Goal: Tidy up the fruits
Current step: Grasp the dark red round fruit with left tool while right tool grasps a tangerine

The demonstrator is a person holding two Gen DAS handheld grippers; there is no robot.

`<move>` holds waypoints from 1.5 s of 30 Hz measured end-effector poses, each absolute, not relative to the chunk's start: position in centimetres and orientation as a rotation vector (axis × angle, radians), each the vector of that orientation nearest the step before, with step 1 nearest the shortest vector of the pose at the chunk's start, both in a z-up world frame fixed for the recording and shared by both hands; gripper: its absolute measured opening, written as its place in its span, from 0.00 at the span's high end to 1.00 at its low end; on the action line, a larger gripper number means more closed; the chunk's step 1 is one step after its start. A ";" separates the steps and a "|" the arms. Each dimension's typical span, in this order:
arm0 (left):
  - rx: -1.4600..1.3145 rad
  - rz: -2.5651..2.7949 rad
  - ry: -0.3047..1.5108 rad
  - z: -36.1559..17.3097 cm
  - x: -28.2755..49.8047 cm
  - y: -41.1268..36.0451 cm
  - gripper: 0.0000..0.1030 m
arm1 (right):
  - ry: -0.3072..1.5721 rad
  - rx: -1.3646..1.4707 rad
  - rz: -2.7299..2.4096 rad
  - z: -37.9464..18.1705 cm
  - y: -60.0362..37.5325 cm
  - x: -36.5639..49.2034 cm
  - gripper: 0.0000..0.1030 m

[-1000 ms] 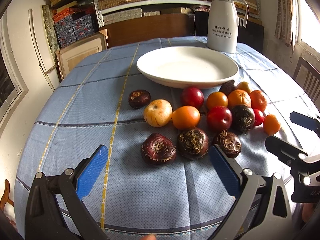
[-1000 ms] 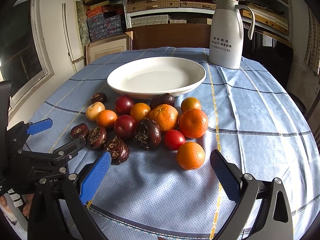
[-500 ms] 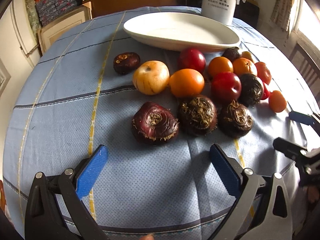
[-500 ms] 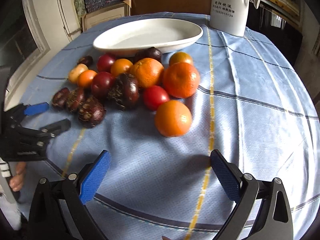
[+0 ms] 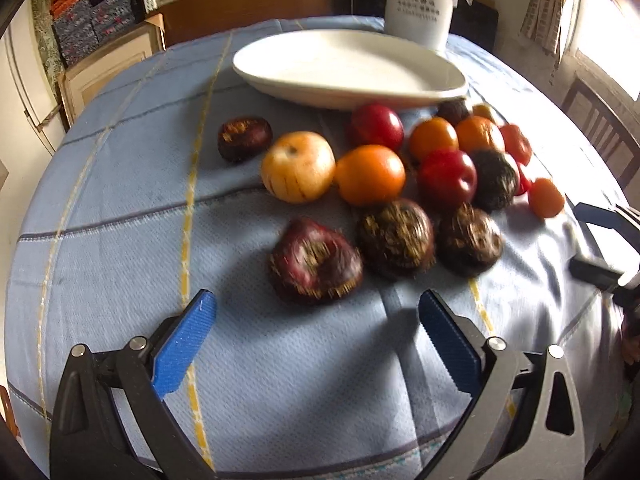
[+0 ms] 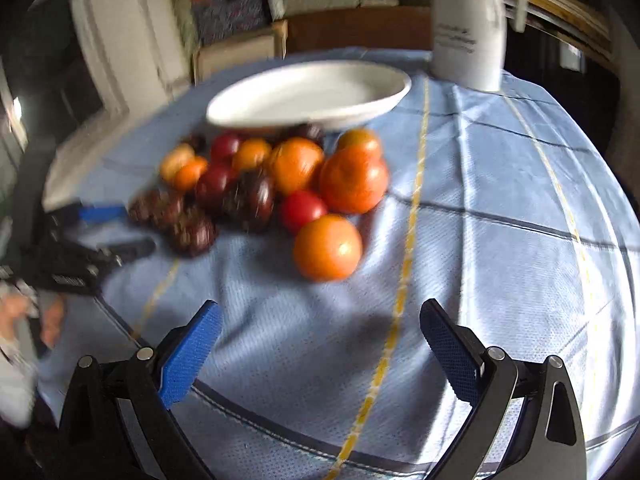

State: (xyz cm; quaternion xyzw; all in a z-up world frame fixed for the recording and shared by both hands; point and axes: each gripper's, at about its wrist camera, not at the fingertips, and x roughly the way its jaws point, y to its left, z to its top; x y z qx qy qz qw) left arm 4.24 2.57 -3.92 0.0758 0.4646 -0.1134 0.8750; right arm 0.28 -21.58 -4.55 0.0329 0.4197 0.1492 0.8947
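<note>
Both grippers, left (image 5: 316, 320) and right (image 6: 320, 328), hover wide open and empty over the worktop (image 5: 120, 208), fruit (image 5: 370, 174) crowding between them and the white plate (image 5: 348, 68) near a jug (image 5: 420, 4).

The black left gripper with blue finger pads (image 5: 314, 318) is being held level, jaws spread wide. The matching black right gripper with blue pads (image 6: 320, 326) is likewise being held wide apart, nothing gripped.

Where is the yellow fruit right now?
In the left wrist view, the yellow fruit sits on the blue tablecloth, left of an orange and in front of the white plate.
</note>
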 end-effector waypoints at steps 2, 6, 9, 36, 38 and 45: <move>0.168 -0.224 0.928 -3.5 4.5 2.5 0.04 | 0.847 0.155 0.294 -4.4 -23.1 0.6 0.05; 0.213 -0.258 0.911 -3.6 4.6 1.4 0.04 | 0.879 0.176 0.307 -4.8 -23.0 1.6 0.23; 0.216 -0.281 0.886 -3.2 4.5 1.0 0.08 | 0.900 0.168 0.329 -5.1 -22.2 2.2 0.42; 0.066 -0.358 0.939 -3.7 4.0 3.4 0.52 | 0.899 0.366 0.365 -5.8 -24.1 3.7 0.65; 0.082 -0.360 0.940 -3.8 3.9 3.3 0.54 | 0.897 0.368 0.365 -5.8 -24.2 3.6 0.65; 0.153 -0.337 0.933 -3.8 3.6 3.6 0.57 | 0.893 0.383 0.360 -6.0 -24.5 3.6 0.65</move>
